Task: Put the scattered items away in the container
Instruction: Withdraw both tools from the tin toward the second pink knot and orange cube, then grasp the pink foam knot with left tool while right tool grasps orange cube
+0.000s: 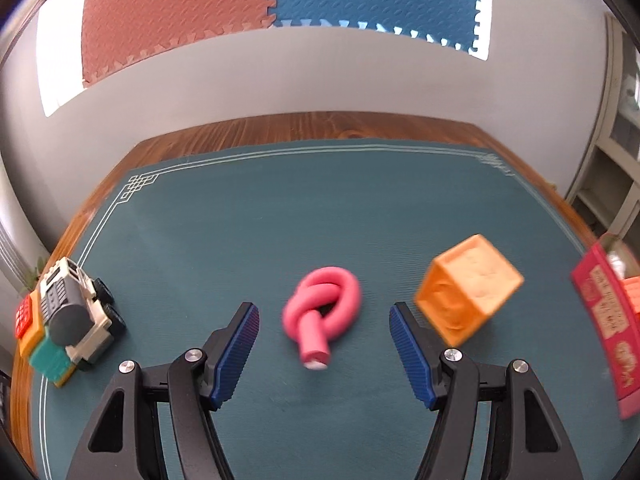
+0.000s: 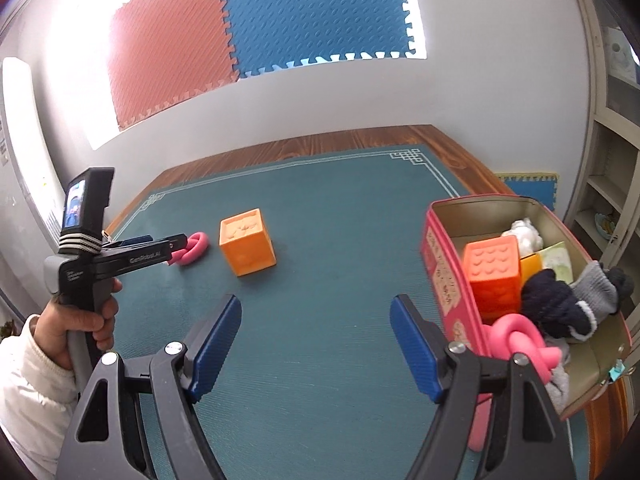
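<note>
Pink knot (image 1: 322,312): a foam tube tied in a knot, lying on the green mat (image 1: 240,220) in the near middle of the table; its free stub end points toward the near edge and slightly right, white core showing at the tip, so its long axis runs near–far with the loop at the far end.
Left gripper (image 1: 324,330): claw spread wide, blue pads either side of the knot, touching nothing; whether it is down at mat level I cannot tell.
Left hand (image 2: 76,326): a person's hand in a white sleeve grips the handle, seen from the right wrist view at far left.
Orange cube (image 1: 470,290): just right of the knot, resting on the mat, turned corner-on to the left camera.
Tin container (image 2: 444,276): pink-red, at the right edge of the mat, open; holds an orange block (image 2: 494,276), a second pink knot (image 2: 520,340), dark yarn and grey knitwear.
Right gripper (image 2: 316,338): claw wide, holding nothing, over bare mat just left of the tin.
Toy truck (image 1: 76,312): at the left edge of the mat, against a stack of coloured blocks (image 1: 38,340).
</note>
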Demonstrator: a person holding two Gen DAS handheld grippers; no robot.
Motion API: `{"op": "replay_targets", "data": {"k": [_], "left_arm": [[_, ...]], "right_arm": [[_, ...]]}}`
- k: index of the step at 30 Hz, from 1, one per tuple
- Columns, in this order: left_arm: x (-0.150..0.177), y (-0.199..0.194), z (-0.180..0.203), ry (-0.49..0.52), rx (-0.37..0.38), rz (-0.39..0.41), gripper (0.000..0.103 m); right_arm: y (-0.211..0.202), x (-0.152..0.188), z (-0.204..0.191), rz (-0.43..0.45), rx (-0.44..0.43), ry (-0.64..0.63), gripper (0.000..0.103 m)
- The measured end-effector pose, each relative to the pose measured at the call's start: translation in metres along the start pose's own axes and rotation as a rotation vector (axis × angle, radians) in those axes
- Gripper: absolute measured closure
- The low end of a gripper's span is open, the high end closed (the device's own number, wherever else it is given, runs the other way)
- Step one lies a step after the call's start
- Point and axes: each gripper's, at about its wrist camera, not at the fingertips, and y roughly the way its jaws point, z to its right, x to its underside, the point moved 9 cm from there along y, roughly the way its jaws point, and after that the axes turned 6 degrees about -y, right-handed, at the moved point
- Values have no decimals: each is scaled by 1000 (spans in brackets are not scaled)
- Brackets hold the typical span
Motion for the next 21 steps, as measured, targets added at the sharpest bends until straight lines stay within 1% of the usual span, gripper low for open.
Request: {"op": "replay_targets", "data": {"k": [7, 12, 14, 15, 21], "left_arm": [[2, 29, -5, -1, -9, -43, 34], [5, 47, -7, -7, -12, -69, 34], [6, 54, -8, -9, -13, -80, 40], [6, 55, -9, -15, -14, -82, 50], [4, 47, -23, -73, -27, -58, 51]], "right_arm": [[16, 5, 2, -34, -5, 15, 23], [22, 6, -2, -49, -1, 0, 23], [25, 6, -4, -55, 0, -9, 23], [26, 5, -7, -57, 0, -18, 23], [37, 0, -28, -76, -19, -67, 23]]}}
